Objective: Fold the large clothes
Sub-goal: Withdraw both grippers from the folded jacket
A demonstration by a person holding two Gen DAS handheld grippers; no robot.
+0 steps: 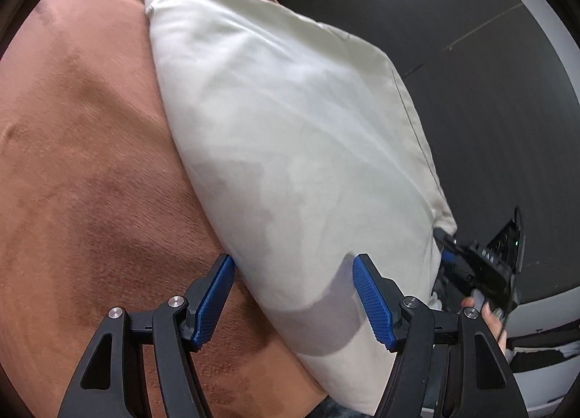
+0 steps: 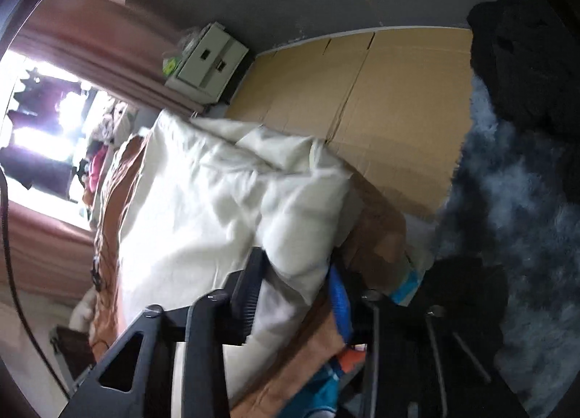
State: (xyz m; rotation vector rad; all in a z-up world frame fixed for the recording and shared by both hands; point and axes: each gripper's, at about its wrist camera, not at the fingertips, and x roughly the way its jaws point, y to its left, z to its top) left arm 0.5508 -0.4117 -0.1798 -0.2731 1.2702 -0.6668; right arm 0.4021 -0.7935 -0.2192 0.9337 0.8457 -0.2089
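The white cloth (image 1: pixel 290 135) lies spread flat on the brown blanket (image 1: pixel 90 164), running from the near edge away toward the far end, with its right side along the blanket's right border by the dark floor (image 1: pixel 489 55). Faint creases cross it on a slant, and a seam shows down its right edge.

Left gripper (image 1: pixel 293 273) hangs over the cloth's near end, its blue pads (image 1: pixel 373 302) spread wide. The left pad sits right at the cloth's left border, the right pad over the white fabric, casting a soft shadow on it. Nothing is pinched there.

Over at the near right corner, the right gripper (image 1: pixel 444 240) comes in from the right, a hand (image 1: pixel 489 316) wrapped round its black handle, and its tip meets the cloth's corner. From the right wrist view, blurred as it is, a bunched white fold (image 2: pixel 290 237) sits between the two fingers of the right gripper (image 2: pixel 293 287), dark pad on the left, blue pad (image 2: pixel 339 295) on the right, pinching that corner.

Farther out: flattened cardboard (image 2: pixel 362 99) on the floor, a shaggy grey rug (image 2: pixel 536 218) to the right, a pale drawer unit (image 2: pixel 206 59) at the far end, and pink curtains (image 2: pixel 108 55) beside a bright window (image 2: pixel 43 99).
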